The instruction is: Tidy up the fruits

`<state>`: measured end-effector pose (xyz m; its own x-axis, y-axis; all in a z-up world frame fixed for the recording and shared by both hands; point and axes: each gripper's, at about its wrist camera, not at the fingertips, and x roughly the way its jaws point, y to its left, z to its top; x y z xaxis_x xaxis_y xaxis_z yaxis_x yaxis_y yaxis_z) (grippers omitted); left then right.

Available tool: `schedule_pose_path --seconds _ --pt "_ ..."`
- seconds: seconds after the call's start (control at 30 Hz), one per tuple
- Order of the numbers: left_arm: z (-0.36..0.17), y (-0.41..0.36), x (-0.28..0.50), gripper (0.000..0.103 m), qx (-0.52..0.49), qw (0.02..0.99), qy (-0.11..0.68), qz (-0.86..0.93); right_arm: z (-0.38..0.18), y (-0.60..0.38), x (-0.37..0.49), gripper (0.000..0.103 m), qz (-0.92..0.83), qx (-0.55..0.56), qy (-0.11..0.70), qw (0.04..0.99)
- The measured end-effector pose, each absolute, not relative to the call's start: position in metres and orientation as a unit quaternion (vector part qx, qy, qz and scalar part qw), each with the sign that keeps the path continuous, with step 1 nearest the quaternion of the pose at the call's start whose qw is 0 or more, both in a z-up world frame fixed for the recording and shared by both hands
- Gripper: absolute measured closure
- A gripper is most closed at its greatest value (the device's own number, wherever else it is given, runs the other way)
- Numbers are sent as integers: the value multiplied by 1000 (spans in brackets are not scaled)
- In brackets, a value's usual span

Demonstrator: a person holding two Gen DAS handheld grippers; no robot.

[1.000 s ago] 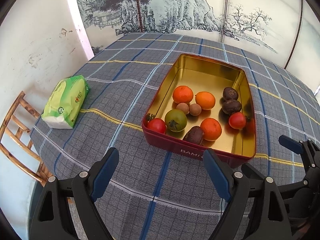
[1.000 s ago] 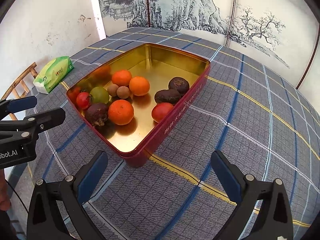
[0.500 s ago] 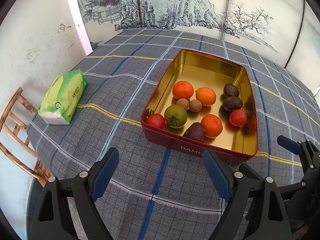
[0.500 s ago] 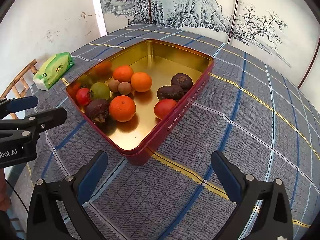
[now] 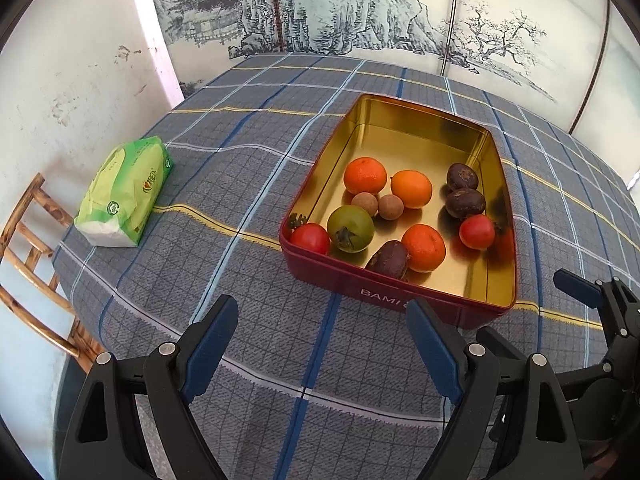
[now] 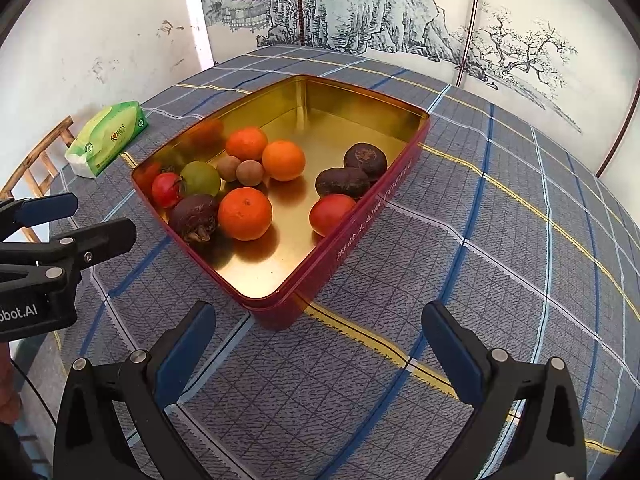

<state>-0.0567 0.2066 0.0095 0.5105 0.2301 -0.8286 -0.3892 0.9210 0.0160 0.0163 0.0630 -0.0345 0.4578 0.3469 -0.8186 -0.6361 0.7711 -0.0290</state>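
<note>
A red tin (image 5: pixel 404 298) with a gold inside (image 6: pixel 280 276) stands on the checked tablecloth. In it lie three oranges (image 5: pixel 365 175), two red tomatoes (image 5: pixel 477 231), a green tomato (image 5: pixel 350 228), three dark purple fruits (image 5: pixel 465 203) and two small brown longans (image 5: pixel 390 207). My left gripper (image 5: pixel 322 344) is open and empty, just short of the tin's near wall. My right gripper (image 6: pixel 318 350) is open and empty, near the tin's corner. Each gripper shows at the edge of the other's view.
A green tissue pack (image 5: pixel 124 192) lies on the cloth at the left, near the table edge. A wooden chair back (image 5: pixel 28 256) stands beyond that edge. A painted wall (image 5: pixel 360 12) closes the far side.
Both grippers have drawn back and up a little from the tin, which sits slightly farther off in both views. Their jaws stay open. The fruits have not moved.
</note>
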Motion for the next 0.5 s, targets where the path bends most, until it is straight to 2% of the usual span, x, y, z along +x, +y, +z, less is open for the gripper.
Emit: schedule_pose_path --seconds 0.5 --pt "10 205 -56 17 -83 864 464 179 -38 62 16 1 292 -168 431 837"
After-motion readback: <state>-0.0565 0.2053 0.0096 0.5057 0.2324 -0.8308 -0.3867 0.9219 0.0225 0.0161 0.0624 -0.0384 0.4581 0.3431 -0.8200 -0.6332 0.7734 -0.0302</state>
